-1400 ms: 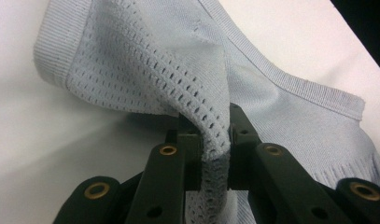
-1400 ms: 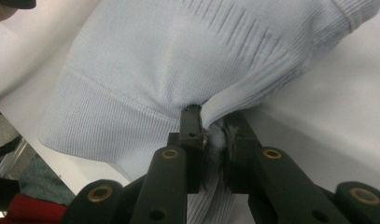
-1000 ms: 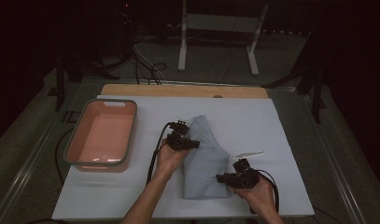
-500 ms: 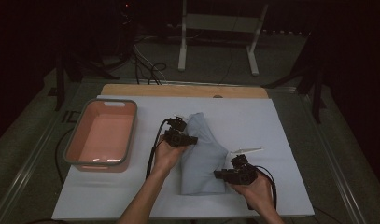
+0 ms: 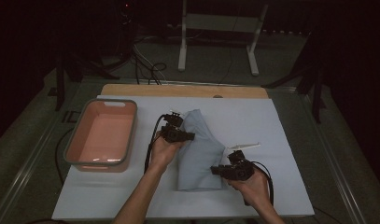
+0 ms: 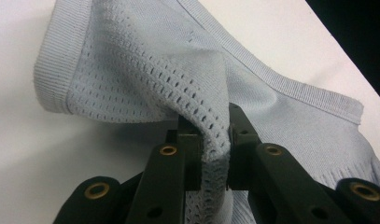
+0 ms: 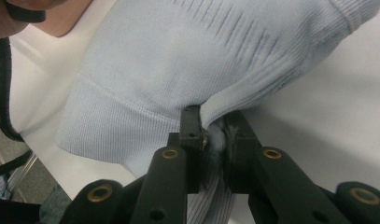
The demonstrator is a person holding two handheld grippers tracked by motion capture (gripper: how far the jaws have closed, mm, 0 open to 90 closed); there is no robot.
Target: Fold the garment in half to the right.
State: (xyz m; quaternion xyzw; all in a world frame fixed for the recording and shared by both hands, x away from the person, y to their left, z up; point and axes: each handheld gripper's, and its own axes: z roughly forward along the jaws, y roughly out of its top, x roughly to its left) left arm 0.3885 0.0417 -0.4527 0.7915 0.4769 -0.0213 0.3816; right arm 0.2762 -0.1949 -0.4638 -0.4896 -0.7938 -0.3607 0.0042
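Right gripper (image 5: pixel 227 169), clamped on light-blue knit garment (image 5: pixel 199 149), now further left, toward left gripper (image 5: pixel 178 134) than a second ago. Garment's right side folded inward, cloth narrower; white tag (image 5: pixel 246 146) more exposed.

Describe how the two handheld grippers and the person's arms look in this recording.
Both the left gripper and the right gripper are black, blocky units. In the gripper views each has two flat black jaws with brass-coloured rivets. A black cable trails from the left one, another loops behind the right. The forearms are bare, no sleeves or gloves visible.
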